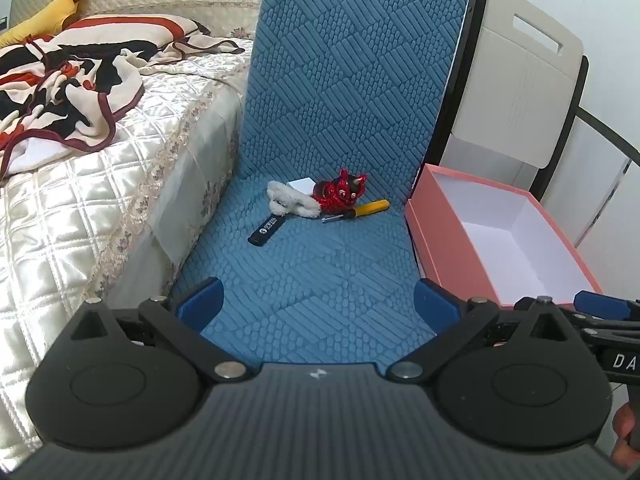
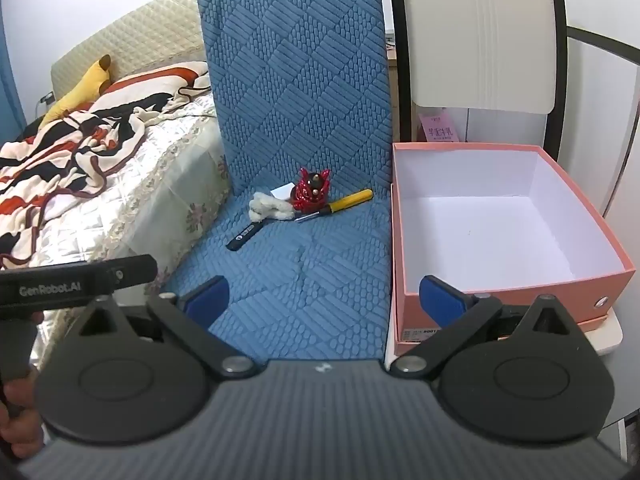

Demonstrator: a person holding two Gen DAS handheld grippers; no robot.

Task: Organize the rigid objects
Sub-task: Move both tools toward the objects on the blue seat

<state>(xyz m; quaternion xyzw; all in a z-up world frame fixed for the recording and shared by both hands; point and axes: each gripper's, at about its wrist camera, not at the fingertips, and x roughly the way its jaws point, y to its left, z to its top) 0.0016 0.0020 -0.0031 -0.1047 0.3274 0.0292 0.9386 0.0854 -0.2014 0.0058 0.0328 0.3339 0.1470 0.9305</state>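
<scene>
On a blue quilted chair seat (image 1: 320, 264) lie a red lion figurine (image 1: 340, 194), a yellow-handled screwdriver (image 1: 360, 210), a black flat stick (image 1: 267, 230), a white fluffy piece (image 1: 290, 202) and a small white box (image 1: 301, 185). They also show in the right wrist view: figurine (image 2: 312, 194), screwdriver (image 2: 340, 205), black stick (image 2: 245, 236), fluffy piece (image 2: 268, 208). A pink box (image 1: 440, 248), open with a white inside, stands to the right (image 2: 404, 240). My left gripper (image 1: 318, 308) and right gripper (image 2: 324, 300) are open, empty, well short of the objects.
A bed (image 1: 100, 200) with a quilted cream cover and a crumpled blanket (image 1: 68, 92) lies left of the chair. A second chair's cream back (image 1: 520, 72) stands behind the pink box. The chair's blue back (image 1: 352, 72) rises behind the objects.
</scene>
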